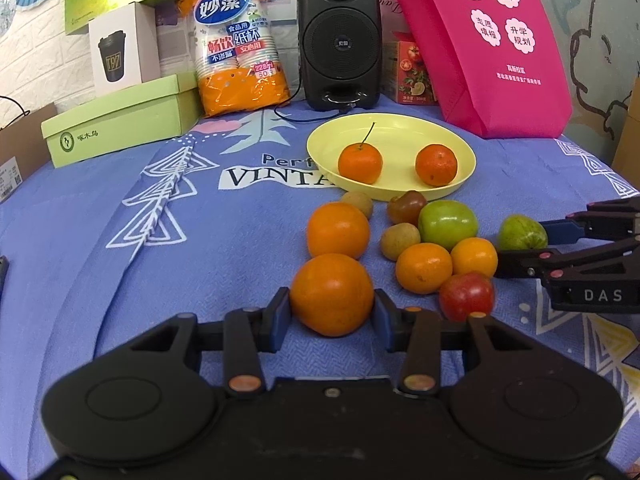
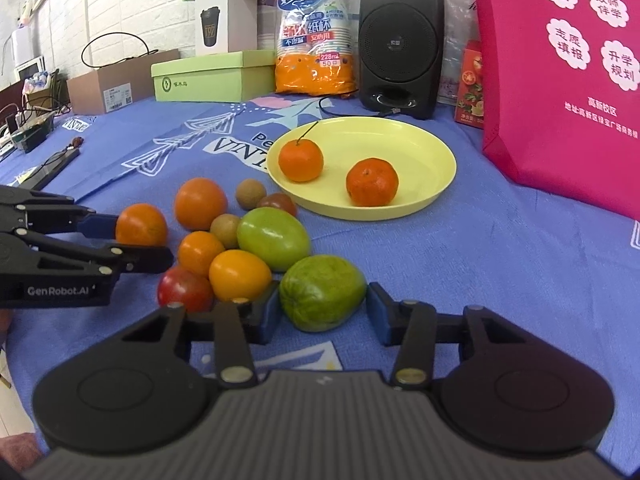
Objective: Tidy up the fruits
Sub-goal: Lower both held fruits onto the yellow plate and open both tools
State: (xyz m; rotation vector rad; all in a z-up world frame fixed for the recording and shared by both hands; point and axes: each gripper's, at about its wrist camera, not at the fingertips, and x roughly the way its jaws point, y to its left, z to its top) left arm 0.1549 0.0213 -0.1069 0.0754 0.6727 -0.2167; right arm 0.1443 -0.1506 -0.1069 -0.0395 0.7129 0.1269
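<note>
"VINTA…" on blue cloth (image 1: 120, 248), "DAS" on right gripper (image 1: 520, 250), "GenRobot.AI" on left gripper (image 2: 142, 236)

Both views are bright and evenly lit — soft indoor light from above, with no hard shadows. Fruit casts only faint, diffuse shade on the blue tablecloth (image 1: 120, 264). The yellow plate (image 2: 432, 152) looks slightly washed out, and a pale sheen sits on the red tomato (image 1: 466, 294) and on the near orange (image 1: 331, 294). Fisheye distortion bends the far boxes and the pink bag (image 1: 492, 40) outward — corners fall to black vignette. Focus is fair at centre, softer at the edges; slight compression blur blunts fine print.
</note>
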